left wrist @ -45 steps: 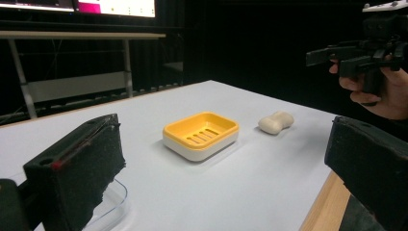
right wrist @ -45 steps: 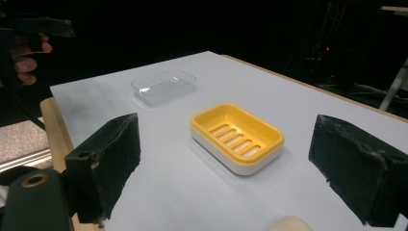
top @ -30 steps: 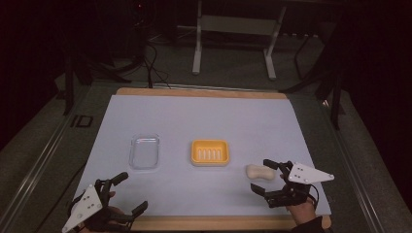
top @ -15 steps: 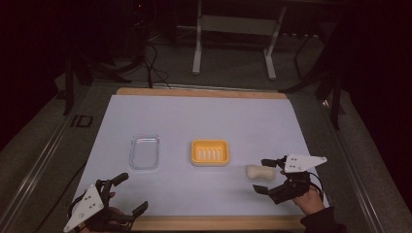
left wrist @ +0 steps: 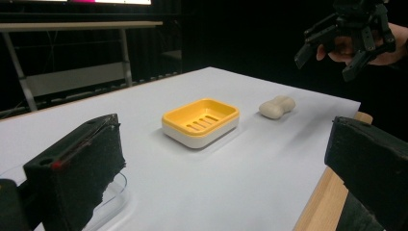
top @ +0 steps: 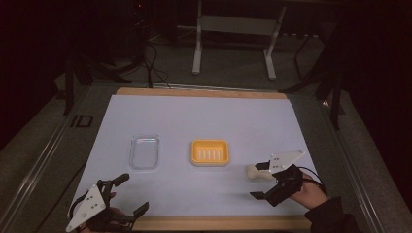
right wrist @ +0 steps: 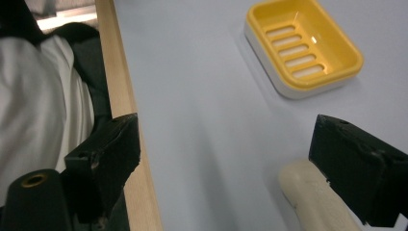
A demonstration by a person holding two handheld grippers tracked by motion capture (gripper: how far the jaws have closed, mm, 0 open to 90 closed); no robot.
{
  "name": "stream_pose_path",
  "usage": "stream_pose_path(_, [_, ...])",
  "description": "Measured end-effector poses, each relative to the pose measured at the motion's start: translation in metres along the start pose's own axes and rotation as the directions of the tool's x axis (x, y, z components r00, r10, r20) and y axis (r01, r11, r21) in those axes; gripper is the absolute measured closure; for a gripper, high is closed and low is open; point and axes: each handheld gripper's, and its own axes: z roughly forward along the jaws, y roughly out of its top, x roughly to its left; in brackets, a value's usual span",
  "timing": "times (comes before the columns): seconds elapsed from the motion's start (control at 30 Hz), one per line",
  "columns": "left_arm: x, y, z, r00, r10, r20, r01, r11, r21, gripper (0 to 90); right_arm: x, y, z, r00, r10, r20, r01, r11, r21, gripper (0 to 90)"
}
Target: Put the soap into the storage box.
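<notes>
High view: right gripper [top: 260, 180] jaws apart over cream soap [top: 253, 171], nr yellow dish [top: 210, 152]; left gripper [top: 127, 195] also apart.

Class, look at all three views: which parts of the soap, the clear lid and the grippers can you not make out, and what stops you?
- Soap, right gripper view: far end hidden by the right gripper jaw, cut by the bottom edge.
- Clear lid, left gripper view: mostly behind the left gripper jaw.
- Soap dish, high view: slot detail too small.

Dark lab: bare test table [top: 204, 116], metal stand [top: 233, 24].
</notes>
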Motion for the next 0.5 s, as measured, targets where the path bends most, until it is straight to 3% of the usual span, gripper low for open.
stream_pose_path(0.1, [0.0,0.0,0.0,1.0,0.0,0.001,0.0,1.0,0.001,0.1,0.0,0.004,0.001,0.9998,-0.02,0.01,0.019,0.999,0.037,10.6])
stream_pose_path(0.27, [0.0,0.0,0.0,1.0,0.002,0.006,-0.002,1.0,0.003,0.1,0.0,0.009,0.004,0.9997,-0.019,-0.014,0.02,0.996,0.082,10.5])
stream_pose_path(0.5, [0.0,0.0,0.0,0.9999,0.001,0.01,-0.001,1.0,0.002,0.1,-0.002,0.012,0.011,0.9994,-0.02,-0.028,0.025,0.982,0.188,10.6])
